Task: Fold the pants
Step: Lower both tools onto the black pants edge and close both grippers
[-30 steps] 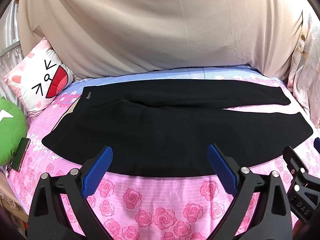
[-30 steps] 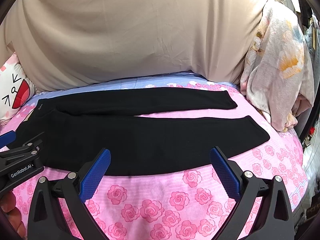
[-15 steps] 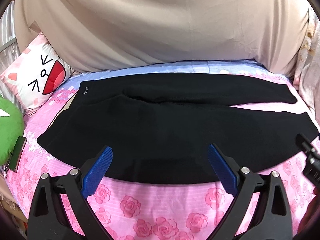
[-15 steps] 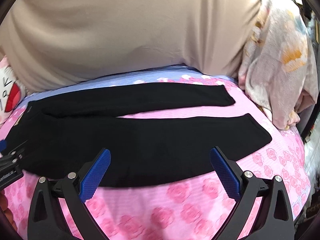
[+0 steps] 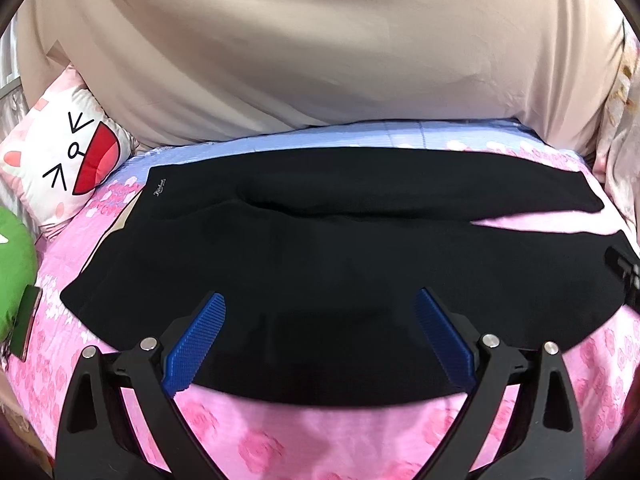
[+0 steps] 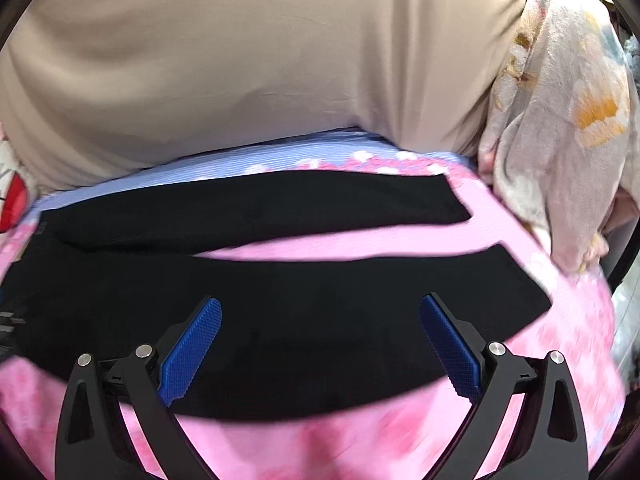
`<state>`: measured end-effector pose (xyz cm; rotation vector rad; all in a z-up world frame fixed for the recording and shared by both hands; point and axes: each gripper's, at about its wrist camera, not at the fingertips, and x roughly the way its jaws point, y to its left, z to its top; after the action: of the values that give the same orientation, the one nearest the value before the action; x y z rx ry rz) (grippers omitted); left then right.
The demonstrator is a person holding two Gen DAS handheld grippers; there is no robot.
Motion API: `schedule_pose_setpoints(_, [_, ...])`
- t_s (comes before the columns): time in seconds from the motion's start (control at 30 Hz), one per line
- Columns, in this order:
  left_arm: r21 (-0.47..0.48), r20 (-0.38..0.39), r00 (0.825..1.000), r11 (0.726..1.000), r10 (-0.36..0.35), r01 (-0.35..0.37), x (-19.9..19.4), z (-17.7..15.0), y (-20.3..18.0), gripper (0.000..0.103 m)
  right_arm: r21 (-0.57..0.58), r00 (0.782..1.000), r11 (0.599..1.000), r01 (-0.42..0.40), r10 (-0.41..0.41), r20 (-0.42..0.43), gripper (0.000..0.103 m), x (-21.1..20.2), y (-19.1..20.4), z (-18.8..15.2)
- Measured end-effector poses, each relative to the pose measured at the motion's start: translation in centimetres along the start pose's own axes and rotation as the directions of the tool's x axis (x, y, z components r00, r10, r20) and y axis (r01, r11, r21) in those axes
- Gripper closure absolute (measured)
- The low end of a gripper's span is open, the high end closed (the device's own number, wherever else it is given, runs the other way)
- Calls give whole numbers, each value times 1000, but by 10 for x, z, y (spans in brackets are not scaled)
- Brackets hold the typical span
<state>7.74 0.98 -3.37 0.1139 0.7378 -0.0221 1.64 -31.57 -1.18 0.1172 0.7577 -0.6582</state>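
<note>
Black pants (image 5: pixel 320 248) lie flat across the pink rose-print bed, waistband at the left, both legs running right; they also show in the right wrist view (image 6: pixel 280 304). The far leg (image 6: pixel 260 208) and near leg (image 6: pixel 400 292) spread apart toward the cuffs. My left gripper (image 5: pixel 320 308) is open and empty, hovering over the near edge of the seat part. My right gripper (image 6: pixel 320 312) is open and empty, over the near leg's near edge. The right gripper's black body (image 5: pixel 624 272) shows at the left view's right edge.
A cat-face pillow (image 5: pixel 64 160) and a green plush (image 5: pixel 12 264) sit at the left, with a phone (image 5: pixel 26 320) beside them. A beige sheet (image 5: pixel 320 52) hangs behind the bed. A floral cloth (image 6: pixel 560 120) hangs at the right. The bed (image 5: pixel 320 432) edge is near me.
Both grippers have moved forward and down toward the pants, so the fingertips now overlap the near edge of the cloth. The right gripper has shifted rightward. The pants have not moved.
</note>
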Motion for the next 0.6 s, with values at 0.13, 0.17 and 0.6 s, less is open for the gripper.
schedule_pose_setpoints(0.13, [-22,-2,1000,1000,19,-19,26,19,29,9,9,997,1000,-11,12,-73,6,70,-67,24])
schedule_pose_setpoints(0.17, [-34,0,1000,999,20,-20,35,25,38,9,21,995,999,-27,29,-93,8,92,-85,33])
schedule_pose_setpoints(0.6, [-124,-54,994,987,93,-99,163,129,197,9,106,973,993,-55,77,-216,30,259,-175,110])
